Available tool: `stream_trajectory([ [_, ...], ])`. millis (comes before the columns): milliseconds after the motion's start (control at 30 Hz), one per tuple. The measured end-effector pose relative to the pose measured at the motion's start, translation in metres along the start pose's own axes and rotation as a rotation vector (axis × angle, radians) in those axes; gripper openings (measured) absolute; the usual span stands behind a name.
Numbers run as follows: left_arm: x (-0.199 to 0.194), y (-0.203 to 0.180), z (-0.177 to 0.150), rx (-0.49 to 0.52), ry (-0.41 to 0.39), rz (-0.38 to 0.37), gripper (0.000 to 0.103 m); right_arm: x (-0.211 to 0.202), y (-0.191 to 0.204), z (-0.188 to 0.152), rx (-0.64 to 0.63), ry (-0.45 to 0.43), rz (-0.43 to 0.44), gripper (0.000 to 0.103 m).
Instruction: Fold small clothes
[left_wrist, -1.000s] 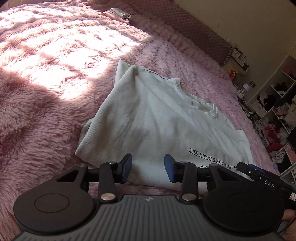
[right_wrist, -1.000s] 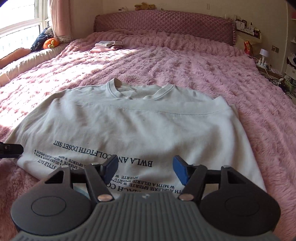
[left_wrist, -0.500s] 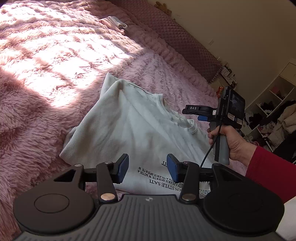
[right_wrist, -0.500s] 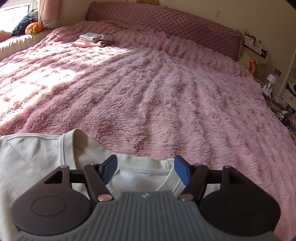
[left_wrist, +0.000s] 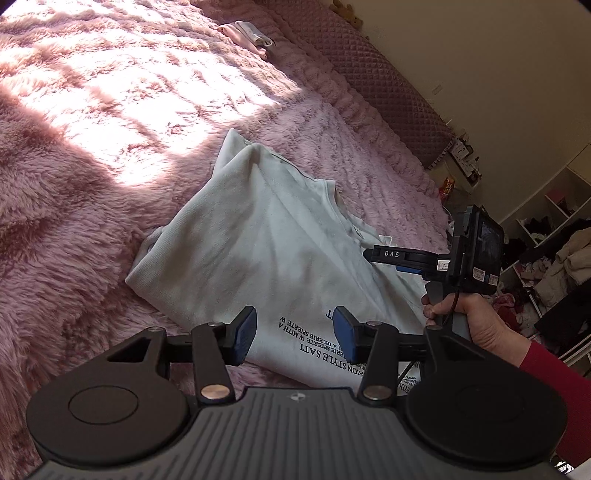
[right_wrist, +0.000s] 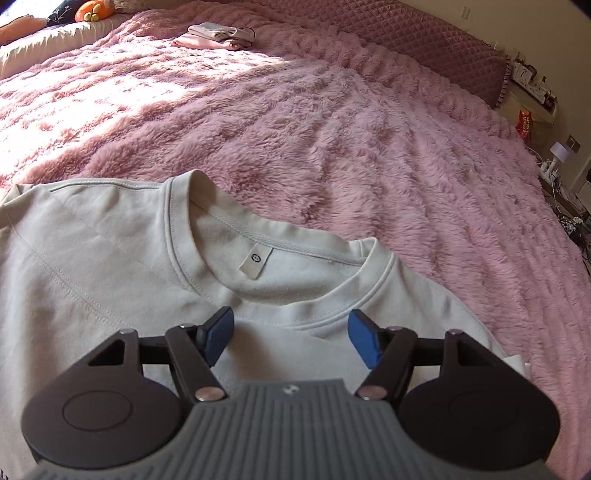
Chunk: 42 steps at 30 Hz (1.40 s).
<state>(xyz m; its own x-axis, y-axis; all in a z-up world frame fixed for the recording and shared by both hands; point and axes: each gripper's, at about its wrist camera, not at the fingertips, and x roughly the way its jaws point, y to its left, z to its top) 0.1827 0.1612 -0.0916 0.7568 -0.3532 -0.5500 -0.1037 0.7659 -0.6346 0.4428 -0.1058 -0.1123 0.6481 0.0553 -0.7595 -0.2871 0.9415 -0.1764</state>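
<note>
On pink blanket (right_wrist: 369, 147), pale sweatshirt (right_wrist: 110, 266), printed text, both grippers' jaws apart

We see a fluffy pink bedspread (right_wrist: 369, 140) under a quilted mauve headboard (right_wrist: 424, 40). Near it lies a small stack of folded pale garments (right_wrist: 218, 35). An orange plush toy (right_wrist: 92, 11) sits far left.

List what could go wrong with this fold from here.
1. The right tongs hang open over the collar of the sweatshirt; closing there may pinch only the top layer.
2. The plush pink blanket may drag on the fabric and bunch it.
3. The left tongs are open near the printed hem, holding nothing, so that end might shift.
</note>
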Motion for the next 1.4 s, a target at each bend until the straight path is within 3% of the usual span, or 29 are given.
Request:
stream_trajectory([
  [233, -0.019, -0.017, -0.008, 0.008, 0.004, -0.039, 0.055, -0.064, 0.016, -0.063, -0.051, 0.048, 0.055, 0.065],
  [433, -0.036, -0.023, -0.017, 0.022, 0.006, -0.044, 0.055, -0.120, 0.026, -0.118, -0.060, 0.031, 0.069, 0.066],
  [733, -0.041, -0.018, -0.021, 0.020, 0.023, -0.023, 0.055, -0.155, 0.042, -0.184, -0.088, 0.080, 0.116, 0.068],
  [800, -0.035, -0.018, -0.014, 0.051, 0.024, -0.019, 0.055, -0.164, 0.039, -0.187, -0.093, 0.032, 0.122, 0.065],
  [867, -0.029, -0.019, 0.002, 0.112, 0.002, -0.003, 0.055, -0.180, 0.019, -0.179, -0.054, -0.060, 0.188, 0.065],
  [967, -0.017, -0.016, 0.032, 0.189, -0.041, 0.025, 0.056, -0.187, -0.024, -0.160, 0.041, -0.149, 0.179, 0.067],
  [1133, 0.008, 0.000, 0.070, 0.279, -0.101, 0.081, 0.056, -0.166, -0.117, -0.142, 0.320, -0.170, 0.108, 0.067],
  [1200, 0.018, 0.010, 0.078, 0.282, -0.091, 0.096, 0.063, -0.162, -0.137, -0.146, 0.381, -0.156, 0.083, 0.067],
  [1300, 0.037, 0.030, 0.091, 0.257, -0.053, 0.107, 0.063, -0.166, -0.139, -0.158, 0.376, -0.154, 0.058, 0.067],
  [1400, 0.059, 0.053, 0.108, 0.176, -0.007, 0.080, 0.063, -0.182, -0.110, -0.169, 0.327, -0.194, 0.104, 0.067],
])
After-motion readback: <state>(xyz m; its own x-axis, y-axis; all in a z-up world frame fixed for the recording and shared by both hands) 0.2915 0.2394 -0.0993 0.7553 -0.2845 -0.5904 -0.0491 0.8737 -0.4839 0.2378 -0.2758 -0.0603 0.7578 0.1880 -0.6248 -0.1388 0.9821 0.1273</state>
